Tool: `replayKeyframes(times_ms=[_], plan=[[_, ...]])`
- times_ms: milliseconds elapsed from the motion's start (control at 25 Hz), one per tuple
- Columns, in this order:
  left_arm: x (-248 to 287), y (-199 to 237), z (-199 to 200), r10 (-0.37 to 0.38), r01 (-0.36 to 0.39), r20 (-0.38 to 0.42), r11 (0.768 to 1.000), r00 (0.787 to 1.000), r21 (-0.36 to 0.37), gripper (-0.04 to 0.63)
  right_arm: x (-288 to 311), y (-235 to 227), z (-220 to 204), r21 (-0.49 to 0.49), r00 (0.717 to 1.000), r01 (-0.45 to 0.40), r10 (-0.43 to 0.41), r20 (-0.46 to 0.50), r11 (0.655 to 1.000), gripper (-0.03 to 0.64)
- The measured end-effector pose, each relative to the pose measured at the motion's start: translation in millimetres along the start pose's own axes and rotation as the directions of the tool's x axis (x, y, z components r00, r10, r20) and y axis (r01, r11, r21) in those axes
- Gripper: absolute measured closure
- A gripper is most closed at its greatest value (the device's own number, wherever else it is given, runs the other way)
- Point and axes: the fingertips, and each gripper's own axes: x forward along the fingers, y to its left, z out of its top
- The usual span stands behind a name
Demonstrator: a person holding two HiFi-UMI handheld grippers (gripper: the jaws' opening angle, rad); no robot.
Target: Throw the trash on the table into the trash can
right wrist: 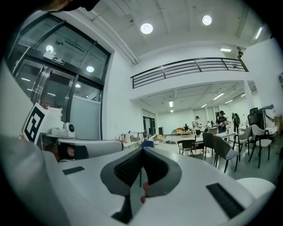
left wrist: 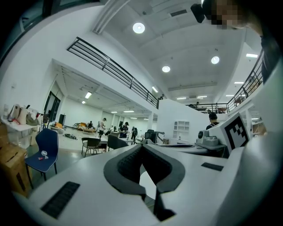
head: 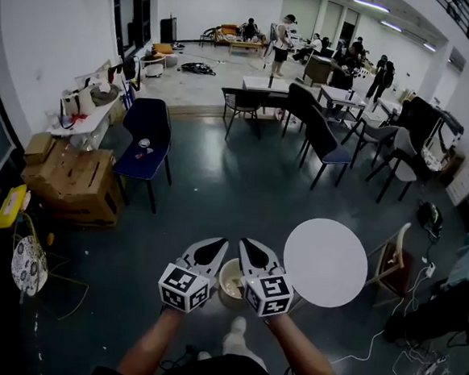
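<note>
In the head view a small pale trash can (head: 231, 281) stands on the floor just left of a round white table (head: 325, 263), whose top shows nothing on it. My left gripper (head: 218, 244) and right gripper (head: 246, 244) are held side by side above the can, pointing level into the room. In the left gripper view the left gripper (left wrist: 141, 148) has its dark pads meeting at the tip, with nothing held. In the right gripper view the right gripper (right wrist: 142, 152) is likewise shut. Small reddish spots show in the gap below its pads; I cannot tell what they are.
A blue chair (head: 146, 135) and cardboard boxes (head: 73, 182) stand to the left. Dark chairs (head: 323, 137) and tables fill the middle distance. A wooden chair (head: 390, 260) and cables (head: 415, 359) lie right of the round table. People stand far back.
</note>
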Motion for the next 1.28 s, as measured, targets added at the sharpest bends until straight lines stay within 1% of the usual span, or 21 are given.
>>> replayKeyframes(times_ms=[200,360,560,840,1120,1280], plan=[[-49,-18,7,-0.024,0.024,0.02,1.0,1.0,0.014,0.589,-29,41,5,-0.018,1.0,0.017,-0.017,0.018,1.0,0.598],[-81,-24,9,-0.031,0.031,0.031,0.999,0.999,0.015,0.589,-44,71,8,-0.029,0.999,0.022,-0.022,0.029,0.999,0.598],[-104,-33,14,-0.044,0.044,0.036,0.999,0.998,0.019,0.589,-57,93,11,-0.034,0.999,0.023,-0.022,0.027,0.999,0.597],[-118,-42,18,-0.045,0.044,0.052,0.999,0.998,0.022,0.589,-71,103,15,-0.037,0.999,0.017,-0.016,0.039,0.999,0.598],[-120,-65,21,-0.054,0.052,0.068,0.998,0.996,0.026,0.589,-93,101,19,-0.032,0.999,0.016,-0.014,0.053,0.999,0.598],[-118,-85,17,-0.079,0.077,0.057,0.996,0.995,0.035,0.589,-109,96,18,-0.023,0.998,0.02,-0.019,0.06,1.0,0.598]])
